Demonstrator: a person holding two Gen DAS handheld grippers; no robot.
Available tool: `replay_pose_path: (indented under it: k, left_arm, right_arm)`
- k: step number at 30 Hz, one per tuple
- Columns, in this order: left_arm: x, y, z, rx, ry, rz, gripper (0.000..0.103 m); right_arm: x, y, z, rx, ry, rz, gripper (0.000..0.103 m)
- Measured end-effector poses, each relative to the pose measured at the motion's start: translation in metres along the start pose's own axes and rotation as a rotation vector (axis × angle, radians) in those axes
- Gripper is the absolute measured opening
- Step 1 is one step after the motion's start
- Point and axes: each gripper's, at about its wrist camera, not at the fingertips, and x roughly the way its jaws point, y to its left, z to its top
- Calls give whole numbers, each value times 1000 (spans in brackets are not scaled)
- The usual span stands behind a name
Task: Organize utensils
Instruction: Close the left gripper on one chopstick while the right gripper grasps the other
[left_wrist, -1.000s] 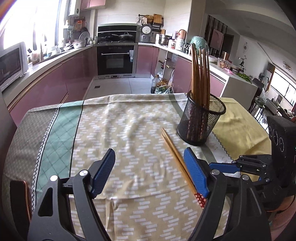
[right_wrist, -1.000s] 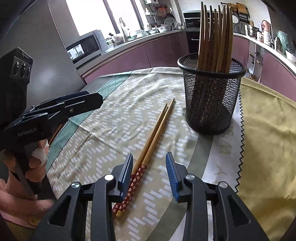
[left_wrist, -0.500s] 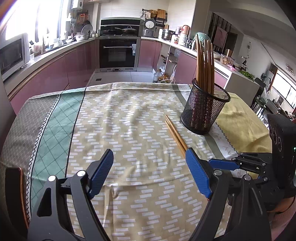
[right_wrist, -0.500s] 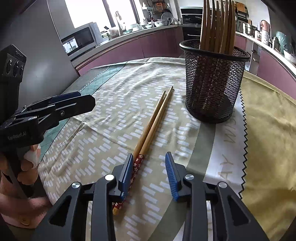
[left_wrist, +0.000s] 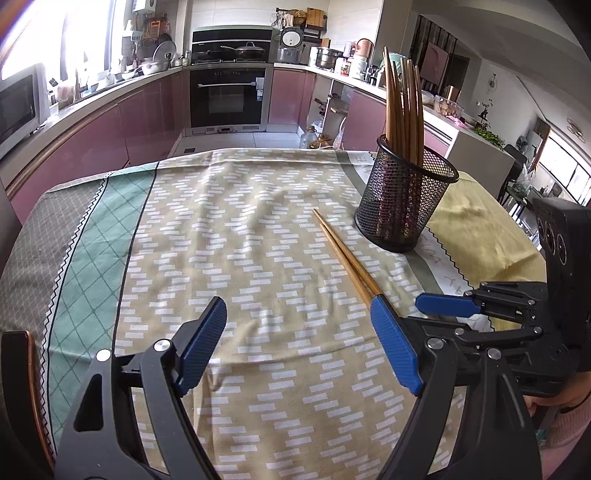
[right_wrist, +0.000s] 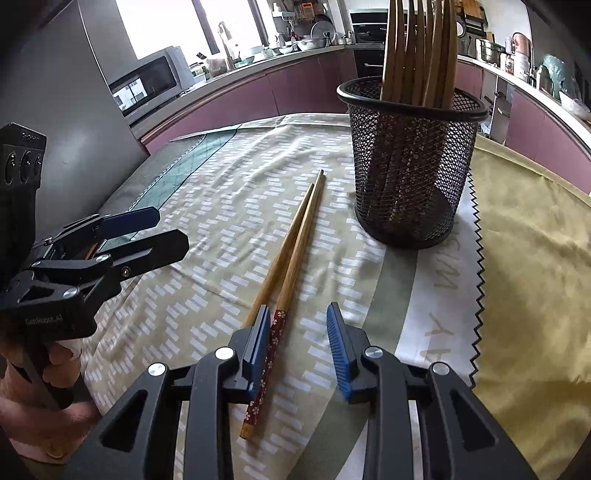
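Chopsticks (right_wrist: 286, 273), two wooden sticks with red floral-patterned ends, lie side by side on the patterned beige tablecloth (right_wrist: 207, 295) covering the surface. The right gripper (right_wrist: 297, 345) straddles their patterned ends; its jaws have just been closing, and the pads do not yet press on the sticks. The left gripper (left_wrist: 297, 349) hovers wide open, holding nothing. Farther back, near the chopstick tips, the black wire-mesh cup (right_wrist: 410, 166) stands upright, holding more wooden chopsticks (right_wrist: 421, 48).
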Motion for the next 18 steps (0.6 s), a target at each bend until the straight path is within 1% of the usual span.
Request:
replay_pose_path:
  k: [4,6,10,13,15,18]
  left_arm:
    - [3,0,-1,3,8,4,79]
    - [5,0,-2,5,14,6,79]
    - [9,-4,-3,23,27,6,79]
    - [13,-7,-3,36,36,3,78]
    - [17,-10,-3,49,45,-2,77]
    - [22,-15,-4,64,61,-24,75]
  right_arm:
    - [9,2,10,-16,2,-14,28]
    - [14,2,16,-21,-2,-23,25]
    - [22,3,28,-27,-2,-36,21]
    - [28,2,34,-25,-3,-41,17]
    - [29,0,36,-16,-3,-40,12]
    - [28,-5,36,13,-5,-22,7]
